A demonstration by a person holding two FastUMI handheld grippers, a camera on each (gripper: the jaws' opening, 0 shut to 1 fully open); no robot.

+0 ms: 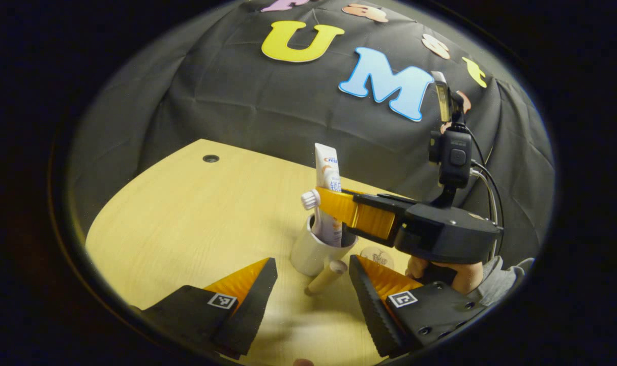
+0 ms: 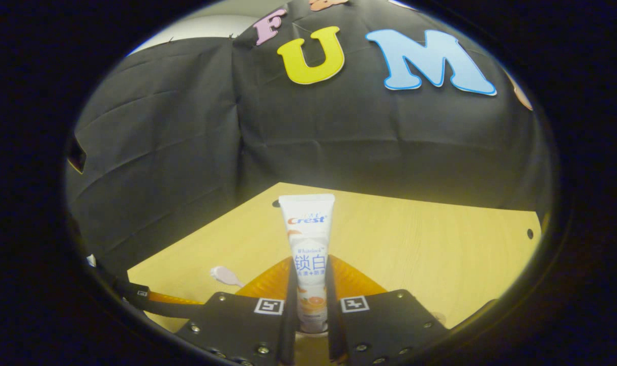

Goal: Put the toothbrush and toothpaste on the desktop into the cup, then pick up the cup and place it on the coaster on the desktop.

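A white cup (image 1: pixel 308 254) stands on the wooden desktop (image 1: pixel 186 229) in the left gripper view. The toothpaste tube (image 1: pixel 326 170) stands upright with its lower end inside the cup. The white toothbrush head (image 1: pixel 310 199) sticks up out of the cup beside it. My right gripper (image 1: pixel 333 203) reaches in from the right and is shut on the tube. In the right gripper view the tube (image 2: pixel 308 239) is pinched between the right gripper (image 2: pixel 308 310), with the brush head (image 2: pixel 226 276) to its left. My left gripper (image 1: pixel 313 260) is open, low, its fingers flanking the cup's near side without touching it.
A round pale coaster (image 1: pixel 377 254) lies just right of the cup, partly hidden by my left gripper's finger. A pale stub (image 1: pixel 326 278) juts from the cup's base toward me. A hand (image 1: pixel 456 272) holds the right gripper. The desktop has a small hole (image 1: pixel 210 158) at the back.
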